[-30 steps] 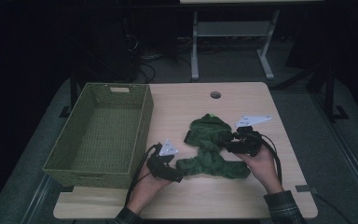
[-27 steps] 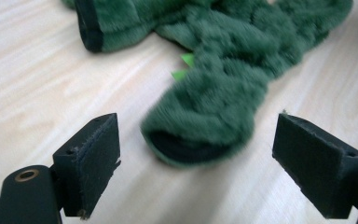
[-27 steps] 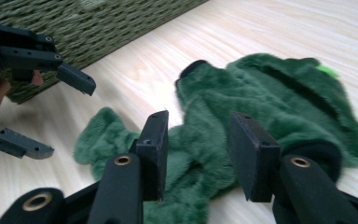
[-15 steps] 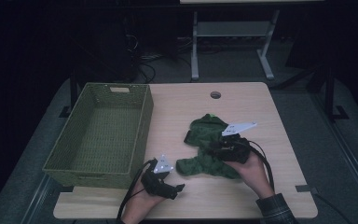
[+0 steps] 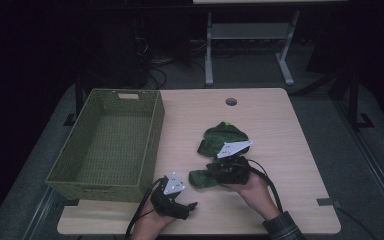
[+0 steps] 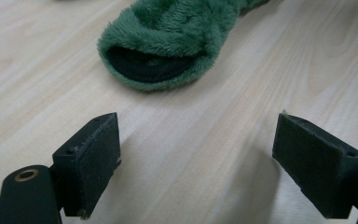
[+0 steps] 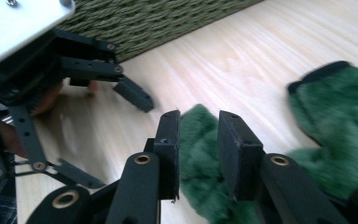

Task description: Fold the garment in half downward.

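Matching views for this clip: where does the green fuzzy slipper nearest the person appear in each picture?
High view: the green fuzzy slipper lies low of centre on the table, under the right gripper.
Left gripper view: top centre, its dark opening facing the camera, beyond the open jaws.
Right gripper view: bottom centre, its fuzzy fabric pinched between the jaws.
Shared landmark: the light wooden table, seen in every view.

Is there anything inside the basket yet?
No. In the high view the green woven basket is empty; both fuzzy green slippers lie on the table.
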